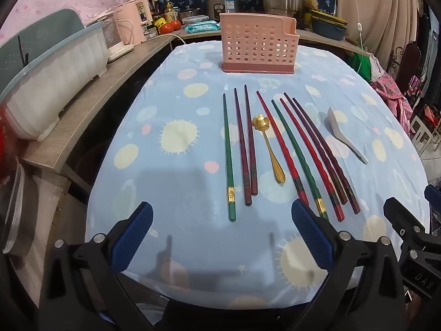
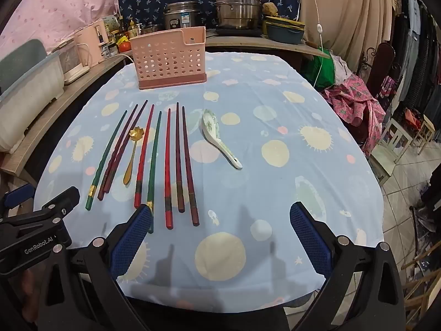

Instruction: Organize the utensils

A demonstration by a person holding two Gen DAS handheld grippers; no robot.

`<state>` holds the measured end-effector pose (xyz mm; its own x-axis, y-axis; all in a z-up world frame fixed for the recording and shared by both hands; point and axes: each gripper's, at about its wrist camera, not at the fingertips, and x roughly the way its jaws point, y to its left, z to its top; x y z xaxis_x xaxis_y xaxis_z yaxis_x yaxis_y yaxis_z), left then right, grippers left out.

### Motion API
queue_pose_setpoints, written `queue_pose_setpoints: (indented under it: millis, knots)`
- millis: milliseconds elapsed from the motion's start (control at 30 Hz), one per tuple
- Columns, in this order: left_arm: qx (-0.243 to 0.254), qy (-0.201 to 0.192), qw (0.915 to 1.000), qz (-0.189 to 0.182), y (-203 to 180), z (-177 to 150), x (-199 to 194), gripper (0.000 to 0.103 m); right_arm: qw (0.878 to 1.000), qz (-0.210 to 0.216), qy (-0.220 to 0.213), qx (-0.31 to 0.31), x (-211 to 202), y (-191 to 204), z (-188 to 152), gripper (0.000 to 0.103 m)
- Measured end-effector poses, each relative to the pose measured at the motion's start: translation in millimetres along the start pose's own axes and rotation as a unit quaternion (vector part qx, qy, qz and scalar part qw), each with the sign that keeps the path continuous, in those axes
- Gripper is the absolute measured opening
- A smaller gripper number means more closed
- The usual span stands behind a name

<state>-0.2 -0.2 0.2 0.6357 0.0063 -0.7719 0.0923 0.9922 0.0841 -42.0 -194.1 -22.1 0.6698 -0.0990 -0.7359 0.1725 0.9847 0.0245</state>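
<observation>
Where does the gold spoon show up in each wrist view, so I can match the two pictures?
Left wrist: gold spoon just right of centre, lying among the chopsticks, flower-shaped bowl pointing away.
Right wrist: gold spoon left of centre, again among the chopsticks.
Shared landmark: the pink perforated utensil holder stands on the tablecloth beyond the row in both views.
</observation>
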Motion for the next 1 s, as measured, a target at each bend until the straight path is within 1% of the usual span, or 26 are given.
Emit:
queue_pose_setpoints:
  millis: [400,433,1000]
  knots:
    - [-0.002,0.004,1.0000,0.002,-0.8,2.6,5.5,0.096,1.000,0.000,-0.002,0.000,-0.8,1.2,-0.1,0.096]
    - [0.000,0.003,1.0000,0.000,-3.8,3.8,-1.2,0.096,1.000,0.000,-0.001,0.000,-0.4,1.2,0.0,0.096]
    - [0.000,0.003,1.0000,-0.003,-1.2,-1.1,-0.4,0.096,1.000,-0.001,-0.001,0.000,-1.6,1.4,1.1,0.096]
